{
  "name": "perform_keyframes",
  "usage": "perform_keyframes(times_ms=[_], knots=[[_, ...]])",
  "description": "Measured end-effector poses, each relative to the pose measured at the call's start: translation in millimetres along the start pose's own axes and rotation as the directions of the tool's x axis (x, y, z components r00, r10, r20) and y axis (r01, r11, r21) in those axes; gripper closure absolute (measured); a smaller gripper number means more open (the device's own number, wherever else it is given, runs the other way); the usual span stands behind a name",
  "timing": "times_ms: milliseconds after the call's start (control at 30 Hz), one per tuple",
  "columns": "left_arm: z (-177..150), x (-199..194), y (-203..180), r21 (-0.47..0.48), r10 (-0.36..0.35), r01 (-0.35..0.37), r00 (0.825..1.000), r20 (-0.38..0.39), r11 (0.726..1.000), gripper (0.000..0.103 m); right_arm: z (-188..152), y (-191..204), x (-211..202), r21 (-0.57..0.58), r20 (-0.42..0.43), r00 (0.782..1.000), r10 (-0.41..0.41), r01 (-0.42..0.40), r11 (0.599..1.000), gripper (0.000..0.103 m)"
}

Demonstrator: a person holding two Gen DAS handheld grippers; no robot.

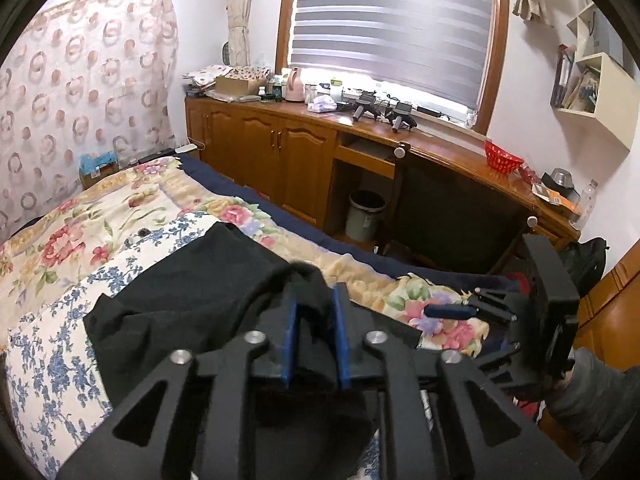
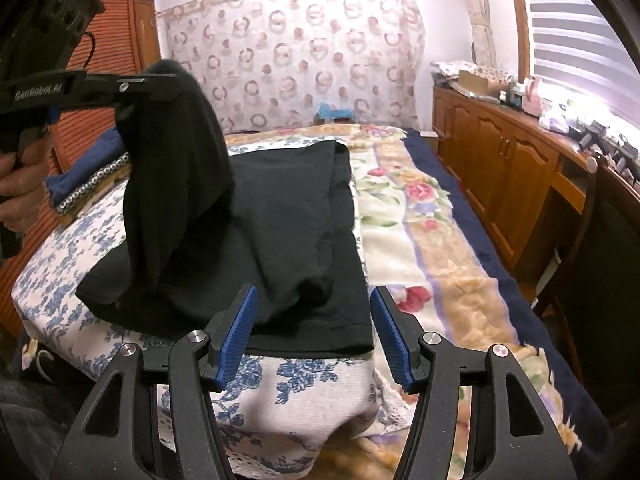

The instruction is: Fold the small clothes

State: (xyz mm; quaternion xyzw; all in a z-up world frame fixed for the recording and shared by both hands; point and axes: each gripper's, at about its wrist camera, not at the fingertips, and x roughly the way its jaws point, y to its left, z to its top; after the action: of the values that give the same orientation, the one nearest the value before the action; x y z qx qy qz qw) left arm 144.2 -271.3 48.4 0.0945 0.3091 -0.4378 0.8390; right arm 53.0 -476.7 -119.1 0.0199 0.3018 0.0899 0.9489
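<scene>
One corner of black garment (image 2: pixel 280 216) pinched by left claw (image 2: pixel 160 80), upper left; right claw (image 2: pixel 312 332) open, empty; lay flap flat before release.

Daylight glares white under the striped blind (image 1: pixel 394 28) at upper centre of the left view and upper right of the right view. The room is evenly bright. Fisheye bending darkens the corners; the near foreground is slightly blurred.
</scene>
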Motion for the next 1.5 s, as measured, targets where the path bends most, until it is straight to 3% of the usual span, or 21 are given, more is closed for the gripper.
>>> perform_keyframes(times_ms=[267,433,567,767,933,1167,1300,1500], knots=[[-22,-15,41,-0.039,0.058,-0.057,0.998,0.02,0.998,0.041,14,5,5,-0.023,-0.003,1.0,0.001,-0.001,1.0,0.043],[-50,-17,82,-0.087,0.105,-0.107,0.994,-0.021,0.99,0.041,28,16,20,-0.052,-0.017,1.0,0.008,-0.009,0.999,0.043],[-77,-19,116,-0.125,0.18,-0.187,0.982,-0.061,0.974,0.041,40,37,37,-0.09,-0.034,0.999,0.03,-0.033,0.995,0.043],[-110,-24,159,-0.186,0.225,-0.242,0.968,-0.107,0.952,0.041,62,67,63,-0.159,-0.055,0.997,0.055,-0.063,0.985,0.043],[-118,-15,173,-0.198,0.198,-0.22,0.972,-0.125,0.955,0.041,73,78,85,-0.185,-0.067,0.997,0.045,-0.057,0.981,0.043],[-117,8,169,-0.148,0.149,-0.174,0.975,-0.164,0.974,0.041,70,60,103,-0.159,-0.111,0.994,0.013,-0.03,0.987,0.043],[-114,15,165,-0.138,0.105,-0.131,0.978,-0.18,0.982,0.074,67,46,110,-0.131,-0.139,0.99,0.014,-0.032,0.991,0.043],[-95,18,153,-0.091,0.079,-0.095,0.982,-0.171,0.991,0.098,66,36,114,-0.109,-0.145,0.989,0.04,-0.056,0.992,0.043]])
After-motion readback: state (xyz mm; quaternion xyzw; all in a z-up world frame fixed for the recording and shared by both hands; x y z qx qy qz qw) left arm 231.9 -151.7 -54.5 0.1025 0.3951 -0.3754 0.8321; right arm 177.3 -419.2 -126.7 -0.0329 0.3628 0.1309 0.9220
